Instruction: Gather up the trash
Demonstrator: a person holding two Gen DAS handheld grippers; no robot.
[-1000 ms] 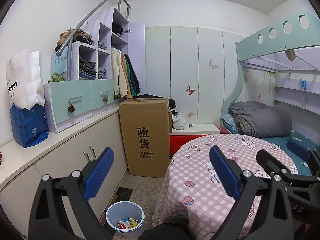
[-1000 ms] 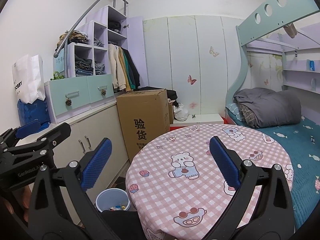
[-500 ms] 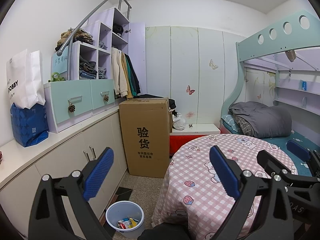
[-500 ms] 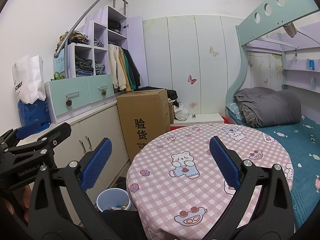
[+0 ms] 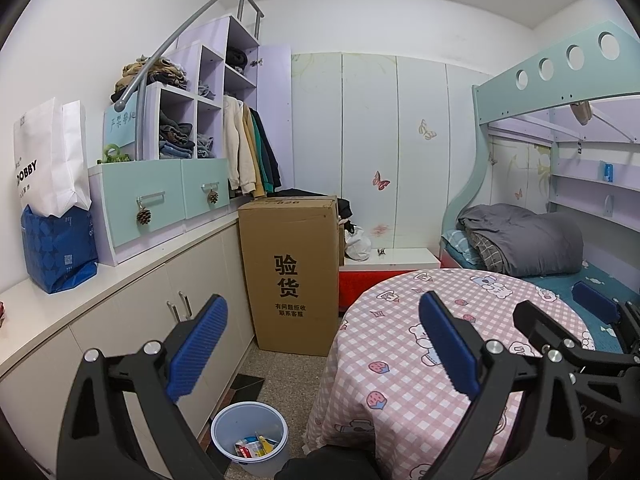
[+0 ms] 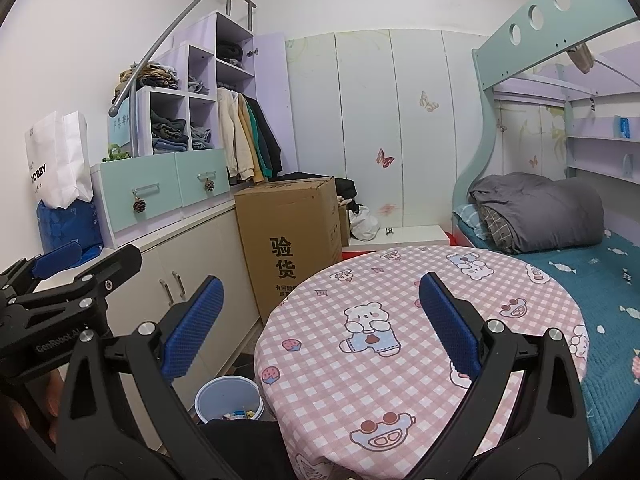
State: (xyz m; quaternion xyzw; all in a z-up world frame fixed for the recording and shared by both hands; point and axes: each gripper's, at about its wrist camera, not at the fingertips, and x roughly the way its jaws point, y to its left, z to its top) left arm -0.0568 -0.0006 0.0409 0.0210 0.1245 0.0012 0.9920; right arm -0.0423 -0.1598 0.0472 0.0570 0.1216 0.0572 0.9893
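A pale blue trash bin stands on the floor between the cabinet and the round table, with colourful wrappers inside. It also shows in the right wrist view as the bin at the table's left edge. My left gripper is open and holds nothing, high above the bin and the table's left side. My right gripper is open over the pink checked tablecloth, also holding nothing. The left gripper appears at the left of the right wrist view.
A tall cardboard box stands behind the bin. A white cabinet with a blue bag runs along the left wall. A bunk bed with a grey quilt fills the right side. A narrow strip of floor lies between cabinet and table.
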